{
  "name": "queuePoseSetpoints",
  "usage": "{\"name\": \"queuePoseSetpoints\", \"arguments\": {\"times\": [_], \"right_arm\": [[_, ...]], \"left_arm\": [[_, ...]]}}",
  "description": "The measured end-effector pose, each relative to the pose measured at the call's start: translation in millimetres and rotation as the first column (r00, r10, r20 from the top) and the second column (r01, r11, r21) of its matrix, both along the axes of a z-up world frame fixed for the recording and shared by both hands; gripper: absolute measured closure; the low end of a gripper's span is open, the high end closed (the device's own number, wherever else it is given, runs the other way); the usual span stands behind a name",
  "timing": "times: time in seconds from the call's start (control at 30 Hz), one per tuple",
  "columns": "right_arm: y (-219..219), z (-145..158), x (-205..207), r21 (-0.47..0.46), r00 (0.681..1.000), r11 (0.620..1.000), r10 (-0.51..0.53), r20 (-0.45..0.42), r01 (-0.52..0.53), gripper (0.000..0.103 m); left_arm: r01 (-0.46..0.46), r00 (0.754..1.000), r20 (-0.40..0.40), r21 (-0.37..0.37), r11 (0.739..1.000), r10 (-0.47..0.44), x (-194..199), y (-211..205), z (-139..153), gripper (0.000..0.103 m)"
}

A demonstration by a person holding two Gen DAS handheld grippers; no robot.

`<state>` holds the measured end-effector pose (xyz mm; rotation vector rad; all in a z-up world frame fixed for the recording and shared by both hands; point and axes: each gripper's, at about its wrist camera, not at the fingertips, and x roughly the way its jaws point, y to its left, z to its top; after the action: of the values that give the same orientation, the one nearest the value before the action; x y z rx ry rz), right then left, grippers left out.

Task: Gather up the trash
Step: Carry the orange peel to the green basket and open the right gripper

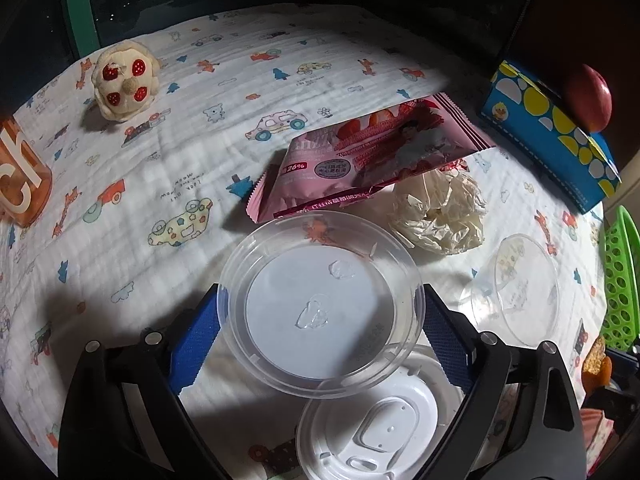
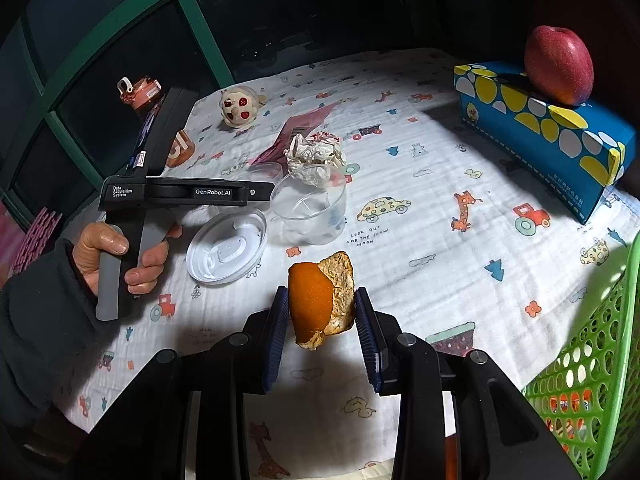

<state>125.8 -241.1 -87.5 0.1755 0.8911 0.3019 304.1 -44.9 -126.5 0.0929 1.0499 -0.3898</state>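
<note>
My left gripper (image 1: 320, 304) is shut on a clear plastic cup (image 1: 320, 304), held sideways just above the table. A white cup lid (image 1: 372, 428) lies under it. A pink snack wrapper (image 1: 360, 156), a crumpled paper ball (image 1: 440, 216) and another clear cup (image 1: 516, 292) lie ahead. My right gripper (image 2: 322, 300) is shut on a piece of orange peel (image 2: 320, 300), held above the table. The right wrist view also shows the lid (image 2: 226, 246), the clear cup (image 2: 310, 208), the paper ball (image 2: 316, 156) and the wrapper (image 2: 296, 132).
A green perforated basket (image 2: 592, 380) stands at the right edge, also in the left wrist view (image 1: 620, 280). A blue tissue box (image 2: 548, 132) carries a red apple (image 2: 558, 64). A plush toy (image 1: 124, 80) and an orange bottle (image 2: 160, 120) stand at the far left.
</note>
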Motion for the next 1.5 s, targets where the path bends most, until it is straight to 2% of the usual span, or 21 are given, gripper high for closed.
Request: {"name": "queuePoseSetpoints", "arguments": {"times": [0.3, 0.63, 0.97, 1.33, 1.5], "right_arm": [[-20, 18, -21, 0.014, 0.998, 0.999, -0.047, 0.039, 0.046, 0.07], [-69, 42, -66, 0.017, 0.981, 0.985, -0.172, 0.091, 0.171, 0.07], [-145, 50, -109, -0.013, 0.93, 0.935, -0.351, 0.109, 0.355, 0.07], [-225, 46, -143, -0.045, 0.853, 0.855, -0.511, 0.11, 0.517, 0.069], [-248, 43, -151, -0.029, 0.835, 0.837, -0.542, 0.1, 0.546, 0.069]], "left_arm": [[-0.042, 0.999, 0.03, -0.021, 0.999, 0.042, -30, 15, 24, 0.012], [-0.004, 0.993, 0.119, -0.047, 0.999, 0.01, -89, 13, 77, 0.012], [0.119, 0.98, 0.17, -0.081, 0.99, -0.104, -138, -41, 114, 0.012], [0.278, 0.945, 0.206, -0.105, 0.955, -0.253, -171, -126, 142, 0.012], [0.331, 0.929, 0.209, -0.104, 0.938, -0.305, -180, -158, 147, 0.012]]}}
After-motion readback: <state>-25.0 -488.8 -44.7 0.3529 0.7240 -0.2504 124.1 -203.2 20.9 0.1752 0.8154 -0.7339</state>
